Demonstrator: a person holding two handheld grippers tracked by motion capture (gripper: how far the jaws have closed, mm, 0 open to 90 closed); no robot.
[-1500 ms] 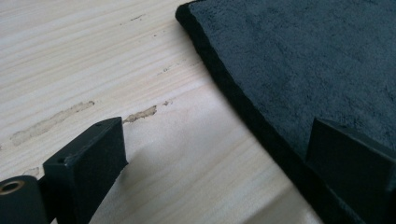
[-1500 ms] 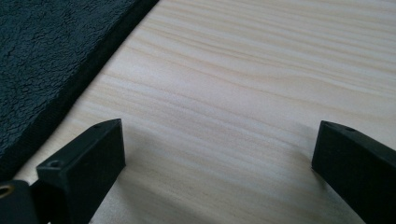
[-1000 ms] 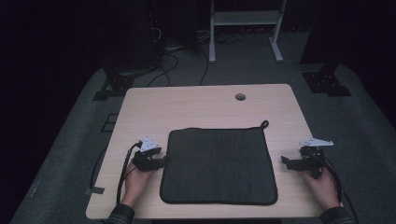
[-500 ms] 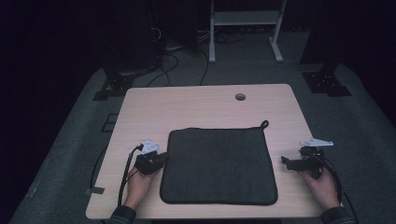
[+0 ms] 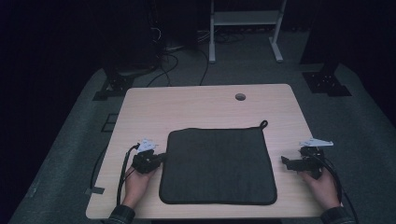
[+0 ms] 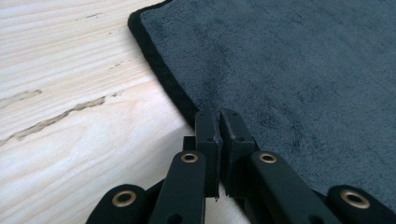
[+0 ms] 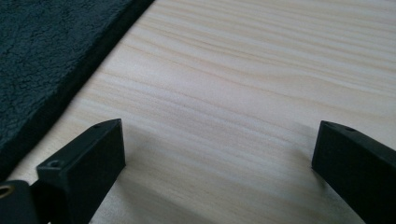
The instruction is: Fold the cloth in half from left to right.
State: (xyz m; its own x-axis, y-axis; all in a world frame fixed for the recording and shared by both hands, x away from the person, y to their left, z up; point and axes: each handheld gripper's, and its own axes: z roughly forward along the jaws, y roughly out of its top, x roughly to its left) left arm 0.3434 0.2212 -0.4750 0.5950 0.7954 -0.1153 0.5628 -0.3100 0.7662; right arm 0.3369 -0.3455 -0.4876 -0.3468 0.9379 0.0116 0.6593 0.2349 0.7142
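Note:
A dark grey mat point(image 5: 217, 163) with a black hem and a corner loop lies flat on the near half of the wooden table point(image 5: 196, 105). My left gripper point(image 5: 161, 157) is at the mat's left edge. In the left gripper view its jaws have just been closing and now stand together, left gripper point(image 6: 218, 122) pinching the hem of the mat point(image 6: 289, 70). My right gripper point(image 5: 286, 162) rests on bare wood just right of the mat. In the right gripper view the right gripper point(image 7: 217, 140) is wide open with nothing between its jaws, and the mat point(image 7: 42, 46) lies off to the left.
A round cable hole point(image 5: 240, 96) sits near the table's far edge. Beyond the table are a white metal frame point(image 5: 243, 18), dark stands and cables on grey floor. A cable trails from each gripper over the near edge.
The left gripper has crept slightly right onto the mat's left edge. The right hand and the mat have not moved.

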